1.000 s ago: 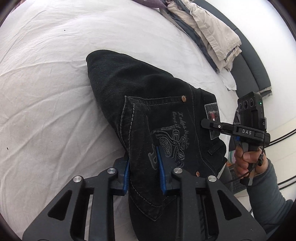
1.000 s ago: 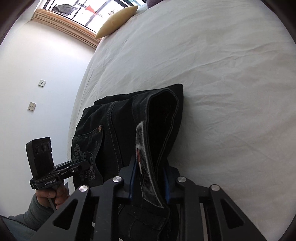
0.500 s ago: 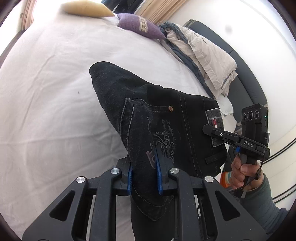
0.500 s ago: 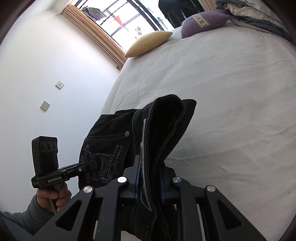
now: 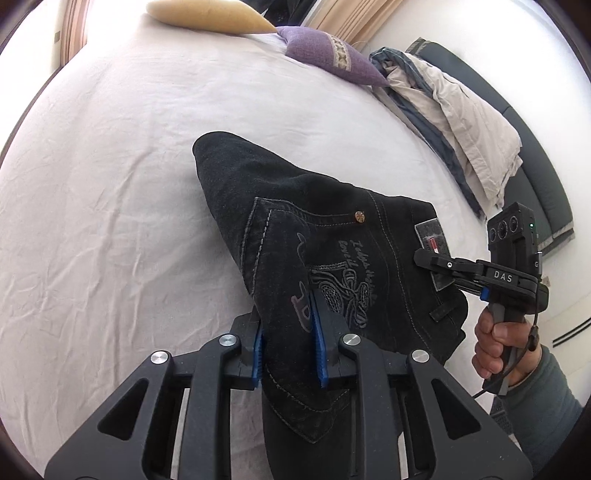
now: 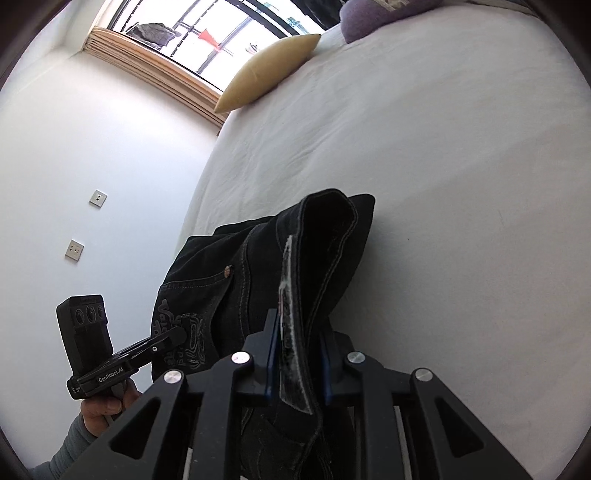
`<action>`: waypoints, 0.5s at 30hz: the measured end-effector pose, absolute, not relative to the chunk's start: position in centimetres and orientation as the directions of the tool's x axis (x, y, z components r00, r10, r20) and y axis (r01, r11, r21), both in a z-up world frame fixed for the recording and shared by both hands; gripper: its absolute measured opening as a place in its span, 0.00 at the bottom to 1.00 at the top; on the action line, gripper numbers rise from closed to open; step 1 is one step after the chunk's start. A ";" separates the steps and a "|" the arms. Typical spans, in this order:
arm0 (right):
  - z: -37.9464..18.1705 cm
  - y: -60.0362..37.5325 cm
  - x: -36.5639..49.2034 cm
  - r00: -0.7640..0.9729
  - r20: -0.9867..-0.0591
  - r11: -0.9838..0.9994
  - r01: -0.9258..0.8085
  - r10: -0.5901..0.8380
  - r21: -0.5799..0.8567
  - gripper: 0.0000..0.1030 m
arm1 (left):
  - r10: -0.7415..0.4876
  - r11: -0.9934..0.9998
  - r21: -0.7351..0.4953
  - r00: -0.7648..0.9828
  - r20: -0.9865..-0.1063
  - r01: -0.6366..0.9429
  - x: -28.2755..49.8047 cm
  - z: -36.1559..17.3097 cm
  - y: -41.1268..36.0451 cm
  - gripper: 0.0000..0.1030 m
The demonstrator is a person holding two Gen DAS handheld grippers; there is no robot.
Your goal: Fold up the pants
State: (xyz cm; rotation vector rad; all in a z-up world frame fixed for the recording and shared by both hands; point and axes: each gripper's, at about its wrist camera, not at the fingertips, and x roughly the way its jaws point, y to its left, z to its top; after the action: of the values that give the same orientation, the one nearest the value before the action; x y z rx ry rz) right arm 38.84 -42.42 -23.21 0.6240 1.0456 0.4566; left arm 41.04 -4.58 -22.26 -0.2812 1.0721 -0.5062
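Observation:
Black jeans (image 5: 314, 229) with an embroidered back pocket are held up off the white bed (image 5: 110, 184), the far part still resting on the sheet. My left gripper (image 5: 288, 343) is shut on the jeans at the pocket side of the waist. My right gripper (image 6: 297, 354) is shut on the waistband by the leather patch (image 6: 291, 332). The right gripper also shows in the left wrist view (image 5: 436, 262), clamped at the patch. The left gripper shows in the right wrist view (image 6: 173, 338) at the pocket. The jeans (image 6: 258, 277) hang between both.
A yellow pillow (image 5: 210, 16) and a purple pillow (image 5: 328, 55) lie at the bed's far end. A pile of beige and grey clothes (image 5: 454, 110) lies on the right edge beside a dark bench (image 5: 532, 173). A white wall with sockets (image 6: 74, 249) stands left.
Both grippers have lifted the waist end of the jeans off the bed and tilted up, so the pillows and window came into view. Both grips have held.

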 end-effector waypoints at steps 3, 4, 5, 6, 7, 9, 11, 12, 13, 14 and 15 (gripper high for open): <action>-25.0 -43.2 38.3 0.441 -0.652 0.729 -0.006 0.617 0.685 0.48 | -0.519 0.855 -0.463 0.394 -0.759 0.235 41.0 -23.4 -4.1 0.34; -25.1 -43.2 37.9 0.453 -0.638 0.718 -0.010 0.623 0.695 0.49 | -0.514 0.857 -0.460 0.402 -0.757 0.232 41.0 -23.5 -3.9 0.39; -25.1 -43.2 37.5 0.463 -0.631 0.716 -0.010 0.622 0.698 0.52 | -0.495 0.869 -0.442 0.416 -0.763 0.224 40.7 -23.6 -3.7 0.47; -24.9 -43.4 37.1 0.471 -0.631 0.716 -0.004 0.617 0.698 0.54 | -0.476 0.879 -0.425 0.425 -0.770 0.215 40.2 -23.7 -3.4 0.51; -24.6 -43.6 36.7 0.481 -0.630 0.717 0.004 0.609 0.697 0.61 | -0.468 0.884 -0.420 0.431 -0.772 0.208 39.8 -23.5 -3.5 0.52; -23.6 -44.1 35.3 0.514 -0.631 0.728 0.019 0.581 0.686 0.68 | -0.429 0.902 -0.391 0.460 -0.777 0.182 38.2 -22.7 -2.9 0.55; -22.3 -44.1 33.9 0.542 -0.648 0.755 0.039 0.535 0.655 0.73 | -0.357 0.933 -0.322 0.512 -0.781 0.161 36.0 -21.3 -3.1 0.63; -21.6 -44.2 32.9 0.552 -0.663 0.774 0.050 0.505 0.631 0.74 | -0.331 0.943 -0.288 0.541 -0.773 0.165 34.6 -20.3 -3.5 0.68; -20.7 -44.2 31.7 0.569 -0.674 0.795 0.057 0.471 0.603 0.75 | -0.295 0.955 -0.242 0.579 -0.760 0.169 33.1 -18.9 -4.7 0.72; -19.7 -44.0 30.4 0.590 -0.678 0.816 0.054 0.439 0.575 0.75 | -0.258 0.966 -0.191 0.624 -0.738 0.173 31.2 -17.7 -5.1 0.83; -18.6 -43.8 28.9 0.611 -0.680 0.839 0.048 0.404 0.542 0.76 | -0.235 0.972 -0.157 0.660 -0.713 0.176 29.4 -16.4 -5.9 0.97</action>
State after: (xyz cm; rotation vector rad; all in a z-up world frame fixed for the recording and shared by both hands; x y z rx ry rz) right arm 28.94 -43.78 -18.60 0.5549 0.9002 0.2180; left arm 29.42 -5.90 -16.40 -0.0767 0.8174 -0.2331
